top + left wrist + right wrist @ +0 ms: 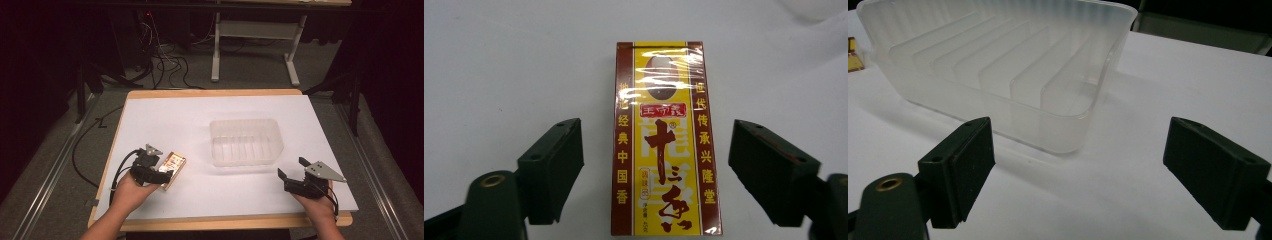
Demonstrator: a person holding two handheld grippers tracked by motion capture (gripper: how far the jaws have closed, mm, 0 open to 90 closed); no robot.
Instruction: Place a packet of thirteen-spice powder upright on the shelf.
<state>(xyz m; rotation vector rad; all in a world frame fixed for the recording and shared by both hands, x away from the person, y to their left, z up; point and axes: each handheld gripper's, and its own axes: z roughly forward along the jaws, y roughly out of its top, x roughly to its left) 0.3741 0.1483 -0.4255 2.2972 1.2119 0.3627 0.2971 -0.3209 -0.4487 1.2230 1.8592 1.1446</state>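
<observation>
A flat yellow and dark red box (665, 140) with Chinese print, wrapped in clear film, lies on the white table sheet (190, 120). In the high view the box (174, 165) sits at the front left. My left gripper (656, 170) is open, with one jaw on each side of the box's near end and a gap to both. That left gripper (162, 176) is held low over the box. My right gripper (292, 169) stands open at the front right, nothing between its jaws. Ahead of the right gripper (1080, 175) is a clear plastic tray (998, 65).
The clear ribbed tray (246, 141) stands in the middle of the table, empty. A white table frame (255, 45) and loose cables (165, 62) are on the floor beyond the far edge. Dark stands flank the table.
</observation>
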